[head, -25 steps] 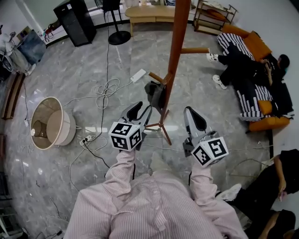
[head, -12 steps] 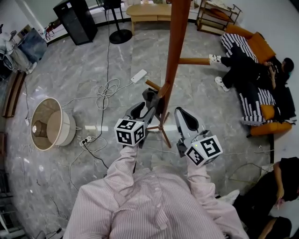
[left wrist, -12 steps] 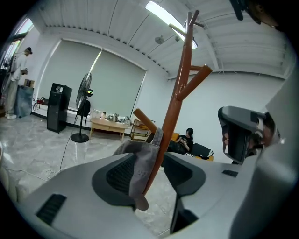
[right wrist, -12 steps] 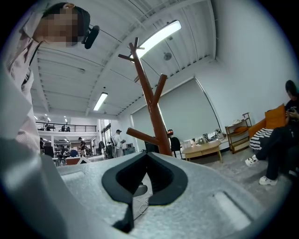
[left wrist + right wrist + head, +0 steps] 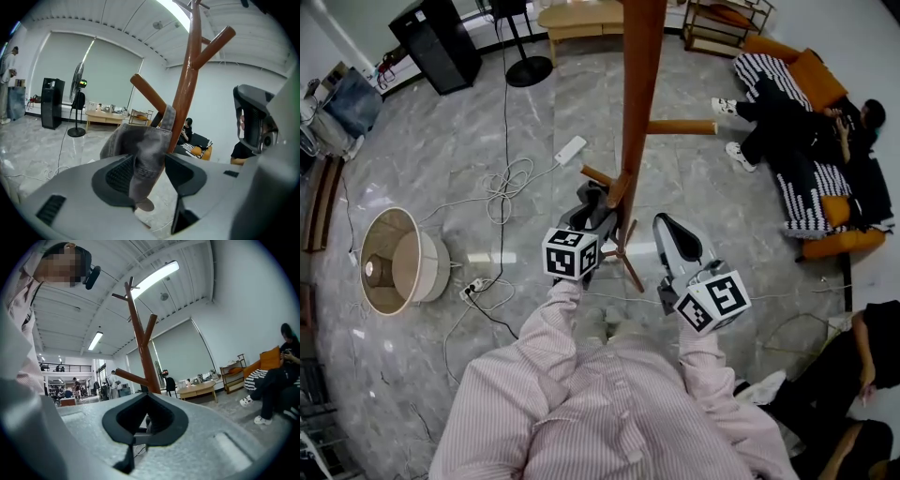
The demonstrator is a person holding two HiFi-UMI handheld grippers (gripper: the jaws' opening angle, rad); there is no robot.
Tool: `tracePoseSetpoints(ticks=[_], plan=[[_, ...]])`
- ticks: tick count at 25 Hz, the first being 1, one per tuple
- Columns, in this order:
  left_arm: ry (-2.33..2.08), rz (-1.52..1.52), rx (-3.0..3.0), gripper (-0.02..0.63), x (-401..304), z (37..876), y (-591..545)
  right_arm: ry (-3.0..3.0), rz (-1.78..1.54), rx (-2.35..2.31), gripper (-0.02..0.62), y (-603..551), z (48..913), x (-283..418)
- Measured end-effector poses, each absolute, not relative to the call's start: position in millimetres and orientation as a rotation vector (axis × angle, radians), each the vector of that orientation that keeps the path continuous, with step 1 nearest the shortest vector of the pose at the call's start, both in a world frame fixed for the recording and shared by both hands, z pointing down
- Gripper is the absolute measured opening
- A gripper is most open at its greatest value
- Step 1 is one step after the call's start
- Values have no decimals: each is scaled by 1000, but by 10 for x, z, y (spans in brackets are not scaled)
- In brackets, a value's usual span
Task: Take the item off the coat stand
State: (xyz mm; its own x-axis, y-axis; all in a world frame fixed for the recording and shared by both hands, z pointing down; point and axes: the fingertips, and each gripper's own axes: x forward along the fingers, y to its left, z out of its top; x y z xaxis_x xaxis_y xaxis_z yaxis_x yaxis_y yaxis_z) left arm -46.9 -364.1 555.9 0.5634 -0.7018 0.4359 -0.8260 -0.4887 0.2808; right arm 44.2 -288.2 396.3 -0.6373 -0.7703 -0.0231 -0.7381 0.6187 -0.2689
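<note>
My left tongs (image 5: 150,180), whose jaws have just been spreading wide, sit released around the grey cap (image 5: 140,145) hanging on a low peg (image 5: 147,93) of the coat stand (image 5: 185,89), while my right tongs (image 5: 145,420) are clenched empty, so gripping and lifting off remain.

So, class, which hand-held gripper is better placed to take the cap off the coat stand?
Left. The left hand-held gripper, jaws just opening, straddles the cap on the stand; the right hand-held gripper is shut and off to the side.
</note>
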Motion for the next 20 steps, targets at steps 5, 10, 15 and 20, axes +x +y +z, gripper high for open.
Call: tracePoseSetpoints(ticks=[5,10,15,20], plan=[[-1208,381,2363,141,-422,5587,-3703,2675,-390,-1314,5,-2888,4028,462],[-1196,405,2390,66,-393,5562,-3726,2669,-396,-1323,5,-2905,4042,454],[-1203,407,2384,46,-460,5539,-3745,2661,-394,-1340,5,-2932,4058,445],[-1206,409,2386,38,-544,5483,-3729,2661,-398,-1348,5,-2918,4081,374]])
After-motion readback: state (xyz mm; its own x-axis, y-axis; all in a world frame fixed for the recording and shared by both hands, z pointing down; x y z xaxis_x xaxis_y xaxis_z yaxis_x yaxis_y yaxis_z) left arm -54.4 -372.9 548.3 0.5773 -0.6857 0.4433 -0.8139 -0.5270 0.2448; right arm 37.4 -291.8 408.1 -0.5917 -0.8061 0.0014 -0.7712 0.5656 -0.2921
